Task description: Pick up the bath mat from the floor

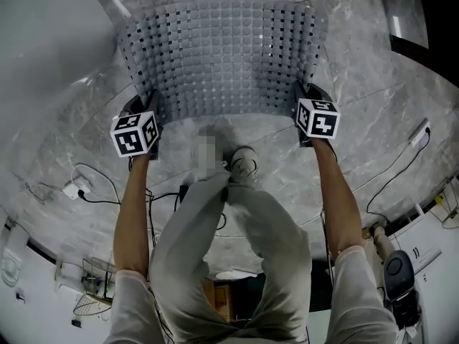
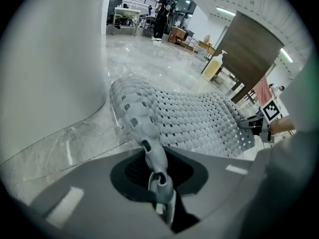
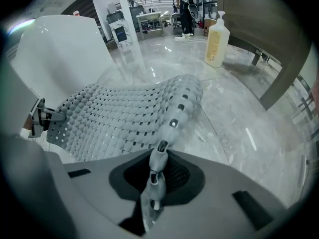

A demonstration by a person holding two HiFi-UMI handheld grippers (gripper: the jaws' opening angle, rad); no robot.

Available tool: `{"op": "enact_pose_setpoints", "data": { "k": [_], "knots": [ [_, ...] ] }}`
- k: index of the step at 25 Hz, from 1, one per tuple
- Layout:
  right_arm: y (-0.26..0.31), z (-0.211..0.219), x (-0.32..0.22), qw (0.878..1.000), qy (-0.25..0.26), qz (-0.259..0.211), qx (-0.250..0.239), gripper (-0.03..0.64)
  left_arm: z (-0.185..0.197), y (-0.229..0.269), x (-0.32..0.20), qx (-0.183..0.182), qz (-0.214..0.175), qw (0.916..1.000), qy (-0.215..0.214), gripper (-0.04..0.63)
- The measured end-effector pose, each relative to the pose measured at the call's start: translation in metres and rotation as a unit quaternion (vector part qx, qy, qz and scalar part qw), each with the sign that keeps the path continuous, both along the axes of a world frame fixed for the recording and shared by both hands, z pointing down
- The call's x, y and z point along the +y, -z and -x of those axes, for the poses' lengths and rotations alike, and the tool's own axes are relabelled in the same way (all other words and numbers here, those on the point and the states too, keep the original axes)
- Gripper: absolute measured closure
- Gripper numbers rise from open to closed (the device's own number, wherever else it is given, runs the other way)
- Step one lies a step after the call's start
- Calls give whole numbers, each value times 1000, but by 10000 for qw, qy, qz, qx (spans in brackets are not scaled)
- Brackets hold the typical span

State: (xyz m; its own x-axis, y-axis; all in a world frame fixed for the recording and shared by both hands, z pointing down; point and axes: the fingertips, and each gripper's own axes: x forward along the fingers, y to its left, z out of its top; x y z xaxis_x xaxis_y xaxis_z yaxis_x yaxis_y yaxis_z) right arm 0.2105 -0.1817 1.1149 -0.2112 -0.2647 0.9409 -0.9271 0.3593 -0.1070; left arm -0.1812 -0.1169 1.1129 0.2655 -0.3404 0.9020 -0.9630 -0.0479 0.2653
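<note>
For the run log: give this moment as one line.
left gripper: shut on bath mat | right gripper: shut on bath mat | near edge: off floor

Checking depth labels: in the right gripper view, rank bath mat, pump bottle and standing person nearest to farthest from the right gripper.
1. bath mat, pinched in the jaws, centre.
2. pump bottle, on the floor, upper right.
3. person, far background, top.

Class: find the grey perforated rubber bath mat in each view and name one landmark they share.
Head view: the grey perforated rubber bath mat, upper centre.
Left gripper view: the mat runs from bottom centre up to the right.
Right gripper view: the mat runs from bottom centre up to the left.
Shared landmark: the smooth white curved fixture beside the mat.
</note>
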Motion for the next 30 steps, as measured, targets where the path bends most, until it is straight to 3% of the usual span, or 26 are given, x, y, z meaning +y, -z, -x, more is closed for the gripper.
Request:
{"op": "enact_pose_setpoints", "data": {
  "k": [20,30],
  "knots": [
    [115,46,-3,9988,126,-43,-461,568,-66,108,-36,626,-169,9978,-100,541],
    [192,50,-6,9979,177,-262,-568,568,-74,184,-39,780,-342,9962,-167,541]
  ]
}}
